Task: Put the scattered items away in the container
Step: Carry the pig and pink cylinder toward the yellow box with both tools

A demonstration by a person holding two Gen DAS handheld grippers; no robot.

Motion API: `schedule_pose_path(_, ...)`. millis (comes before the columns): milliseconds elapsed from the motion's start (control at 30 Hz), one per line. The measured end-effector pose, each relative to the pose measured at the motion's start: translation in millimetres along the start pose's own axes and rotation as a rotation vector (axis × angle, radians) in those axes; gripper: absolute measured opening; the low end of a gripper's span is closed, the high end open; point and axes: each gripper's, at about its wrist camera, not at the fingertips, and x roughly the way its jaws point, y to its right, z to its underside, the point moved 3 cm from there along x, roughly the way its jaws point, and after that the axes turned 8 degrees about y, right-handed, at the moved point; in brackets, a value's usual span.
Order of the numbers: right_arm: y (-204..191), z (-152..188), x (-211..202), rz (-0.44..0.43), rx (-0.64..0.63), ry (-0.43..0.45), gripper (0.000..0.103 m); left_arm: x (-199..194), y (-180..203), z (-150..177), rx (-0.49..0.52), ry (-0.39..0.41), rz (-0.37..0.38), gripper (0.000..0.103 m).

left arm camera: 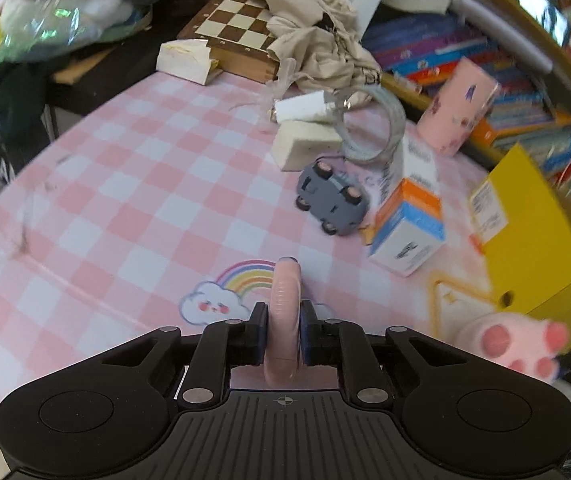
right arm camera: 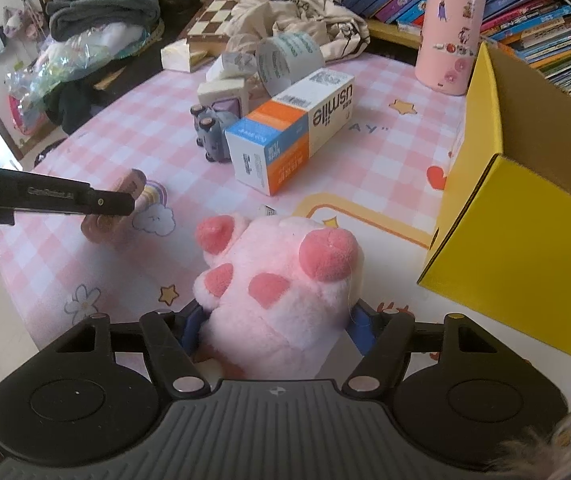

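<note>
My left gripper (left arm camera: 282, 330) is shut on a pink ring (left arm camera: 284, 312), held edge-on above the pink checked table; the ring also shows in the right wrist view (right arm camera: 113, 216) beside the left gripper's finger (right arm camera: 101, 202). My right gripper (right arm camera: 279, 330) is shut on a pink plush paw (right arm camera: 281, 284), which also shows in the left wrist view (left arm camera: 513, 344). The open yellow box (right arm camera: 517, 224) stands to the right; it also shows in the left wrist view (left arm camera: 533, 240). On the table lie a grey toy car (left arm camera: 331, 200), an orange-and-blue carton (left arm camera: 409, 228) and a tape roll (right arm camera: 287, 62).
A pink cylinder (right arm camera: 449, 36) stands by the bookshelf (right arm camera: 533, 8) at the back right. A chessboard (left arm camera: 233, 28), beige cloth (left arm camera: 317, 28), white foam blocks (left arm camera: 305, 148) and piled clothes (right arm camera: 101, 4) crowd the far edge. The table's left edge drops to the floor.
</note>
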Motion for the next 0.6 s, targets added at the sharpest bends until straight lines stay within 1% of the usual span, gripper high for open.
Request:
schedule_pose_path(100, -1.8, -1.6, -5.0, -0.003, 0.002, 0.019, 0.067, -11.7, 2.2, -1.0, -0.058, 0.011, 0.048, 0.014)
schedule_pose_path(333, -10.6, -0.1, -17.4, 0.0, 0.002, 0.047, 0.067, -34.3, 6.4, -2.1, -0.129, 0.026, 0.13, 0.014)
schedule_pose_path(600, -23.3, 6.9, -36.0, 0.006, 0.025, 0.075, 0.067, -55.9, 9.0, -0.4, -0.118, 0.043, 0.192, 0.014)
